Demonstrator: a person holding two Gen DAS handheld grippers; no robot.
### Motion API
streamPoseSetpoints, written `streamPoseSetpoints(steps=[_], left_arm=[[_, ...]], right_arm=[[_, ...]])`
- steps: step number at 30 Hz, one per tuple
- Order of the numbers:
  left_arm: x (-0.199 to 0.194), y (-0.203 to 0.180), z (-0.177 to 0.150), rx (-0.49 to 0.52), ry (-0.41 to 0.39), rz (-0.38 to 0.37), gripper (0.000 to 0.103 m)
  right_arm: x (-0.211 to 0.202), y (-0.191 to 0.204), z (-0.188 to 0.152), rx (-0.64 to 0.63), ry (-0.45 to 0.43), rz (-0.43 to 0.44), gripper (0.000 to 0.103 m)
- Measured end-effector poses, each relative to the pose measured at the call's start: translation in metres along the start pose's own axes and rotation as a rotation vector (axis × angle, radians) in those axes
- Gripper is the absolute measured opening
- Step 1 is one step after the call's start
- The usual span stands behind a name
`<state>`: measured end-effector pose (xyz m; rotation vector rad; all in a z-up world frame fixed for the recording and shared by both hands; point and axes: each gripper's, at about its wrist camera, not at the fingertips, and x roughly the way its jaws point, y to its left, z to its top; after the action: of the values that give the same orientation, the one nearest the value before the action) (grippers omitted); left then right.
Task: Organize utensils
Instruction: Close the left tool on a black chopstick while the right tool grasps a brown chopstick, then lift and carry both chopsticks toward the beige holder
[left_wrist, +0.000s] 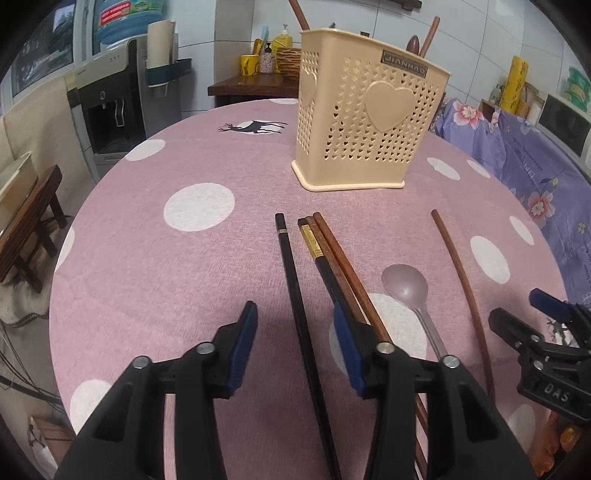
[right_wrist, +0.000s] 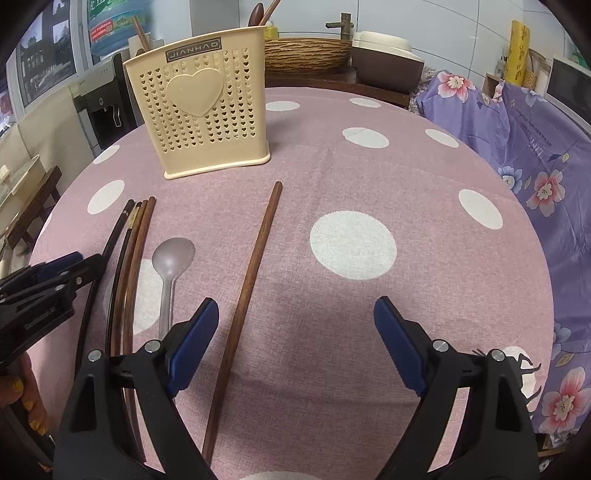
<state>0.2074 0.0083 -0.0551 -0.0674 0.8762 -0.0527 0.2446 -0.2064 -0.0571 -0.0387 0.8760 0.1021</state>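
Pink polka-dot cloth is covering the surface (left_wrist: 155, 258) as I am tilting both tools downward over it. My left hand-held gripper (left_wrist: 293, 332) is straddling a black chopstick (left_wrist: 291, 280), pads parted and not pressing it. My right hand-held gripper (right_wrist: 295, 332) is hovering wide open, a lone brown chopstick (right_wrist: 255, 266) lying between its fingers. A grey spoon (right_wrist: 170, 258) is lying beside more chopsticks (right_wrist: 136, 236), near the beige holder (right_wrist: 199, 110).
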Motion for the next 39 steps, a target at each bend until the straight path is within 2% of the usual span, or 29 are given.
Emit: streamPoseSetpoints(steps=[8,11,13,19,24,29,34,39], left_arm=[[0.02,0.009,0.019,-0.013,0.012,0.013,0.021],[0.023,0.012,0.024,-0.025,0.02,0.0,0.016],[0.024,0.012,0.025,-0.022,0.02,0.003,0.013],[0.023,0.014,0.025,-0.029,0.019,-0.003,0.013],[0.024,0.013,0.026,-0.025,0.019,-0.001,0.013],[0.026,0.012,0.028,-0.02,0.019,-0.002,0.013],[0.029,0.01,0.032,-0.007,0.023,0.002,0.012],[0.031,0.011,0.035,-0.013,0.026,-0.004,0.01]], right_arm=[[0.005,0.003,0.017,-0.013,-0.006,0.027,0.084],[0.014,0.004,0.029,0.005,0.014,0.059,0.074],[0.021,0.005,0.037,0.013,0.031,0.067,0.063],[0.051,0.012,0.057,0.022,0.086,0.07,0.041],[0.066,0.017,0.065,0.021,0.091,0.032,0.033],[0.073,0.023,0.071,-0.003,0.083,0.01,0.031],[0.078,0.028,0.078,-0.009,0.079,0.014,0.011],[0.08,0.031,0.08,-0.024,0.076,0.019,0.009]])
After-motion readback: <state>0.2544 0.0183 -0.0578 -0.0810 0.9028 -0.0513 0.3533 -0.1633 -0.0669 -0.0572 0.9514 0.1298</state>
